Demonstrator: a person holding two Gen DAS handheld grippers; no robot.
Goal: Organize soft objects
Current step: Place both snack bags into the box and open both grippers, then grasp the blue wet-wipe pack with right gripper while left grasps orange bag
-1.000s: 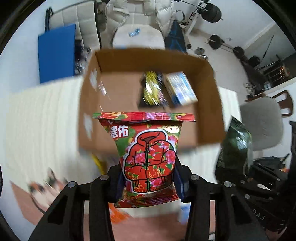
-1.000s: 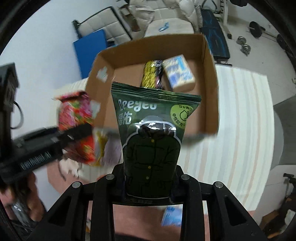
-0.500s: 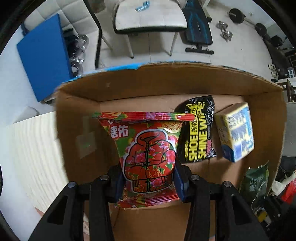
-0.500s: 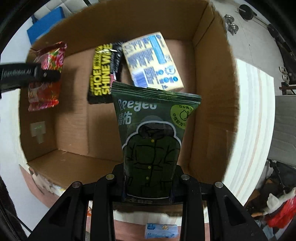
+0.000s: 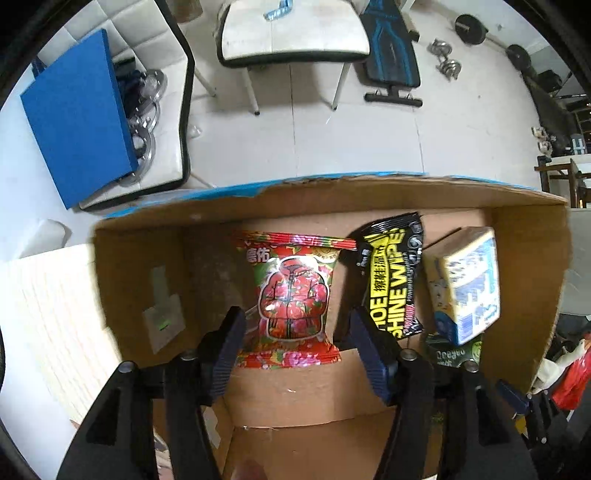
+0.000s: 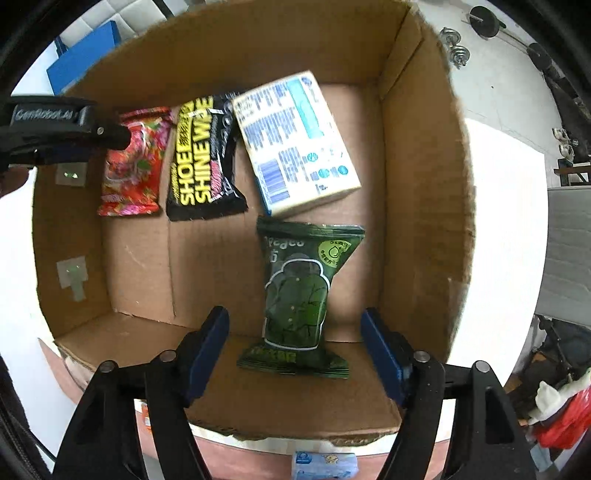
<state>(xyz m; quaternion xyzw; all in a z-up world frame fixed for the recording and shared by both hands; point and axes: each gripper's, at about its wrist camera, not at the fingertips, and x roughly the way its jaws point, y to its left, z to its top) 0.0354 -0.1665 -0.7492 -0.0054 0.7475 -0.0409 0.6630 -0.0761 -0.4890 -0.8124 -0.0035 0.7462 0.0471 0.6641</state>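
Observation:
A red floral packet (image 5: 291, 302) lies in the cardboard box (image 5: 140, 266) at its far left, next to a black shoe-wipe packet (image 5: 391, 277) and a white-and-blue pack (image 5: 469, 284). My left gripper (image 5: 295, 328) is open above it, jaws wide apart. In the right wrist view a dark green packet (image 6: 299, 291) lies on the box floor (image 6: 140, 258) below the white-and-blue pack (image 6: 295, 144). My right gripper (image 6: 295, 332) is open around it, not touching. The red packet (image 6: 133, 162) and black packet (image 6: 203, 155) show there too.
The box stands on a white table (image 6: 506, 229). A small blue packet (image 6: 325, 465) lies by the box's near edge. Beyond the box are a blue board (image 5: 77, 118), a white chair (image 5: 291, 33) and gym gear on the floor.
Both grippers have opened and let go of their packets. The red packet now lies at the far left of the box and the green packet on its floor at the right.

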